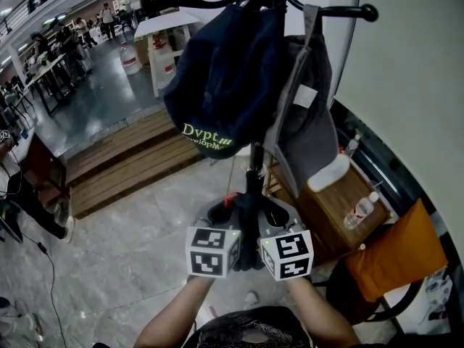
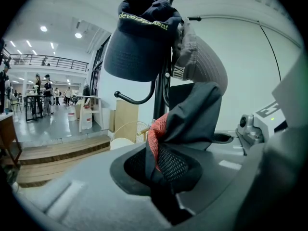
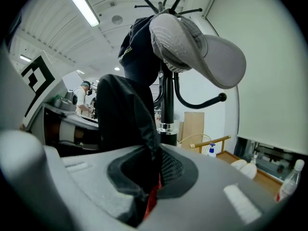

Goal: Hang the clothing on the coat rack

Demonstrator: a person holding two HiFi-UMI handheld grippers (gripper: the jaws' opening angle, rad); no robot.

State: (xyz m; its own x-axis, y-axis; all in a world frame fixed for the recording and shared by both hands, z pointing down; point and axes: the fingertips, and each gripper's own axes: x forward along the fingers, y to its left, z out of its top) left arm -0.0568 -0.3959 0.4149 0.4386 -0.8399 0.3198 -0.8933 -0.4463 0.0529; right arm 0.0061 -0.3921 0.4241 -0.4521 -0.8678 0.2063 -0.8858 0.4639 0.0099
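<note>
Gripping a dark garment (image 2: 195, 112) with a red mesh lining, both grippers are working side by side low in front of the coat rack (image 1: 253, 167). The left gripper (image 2: 163, 177) is pinching a fold of the cloth, its jaws closed down onto it so that fabric is bulging up out of the gap. The right gripper (image 3: 147, 177) is doing the same, jaws clamped on another fold with a sliver of red showing at the pinch. In the head view the garment is bunching between the two grippers, right against the rack's pole and well below the upper hooks. Those hooks are already carrying a navy cap (image 1: 225, 71) and a grey cap (image 1: 304, 114), while a lower curved hook (image 3: 199, 103) is standing bare. The cloth is looking thin, light and quite limp: it is drooping and folding over itself rather than holding any shape. It will probably sag as soon as it is lifted, and its smooth shell may be slippery in the jaws. Judging from that, the safest hold is likely near a collar, loop or seam, where layers are doubling up and giving the jaws something thicker to bite. No such loop is showing in any view, so where to hook it is uncertain. Spreading the grippers apart would probably open the cloth enough to drape it over a free hook.
</note>
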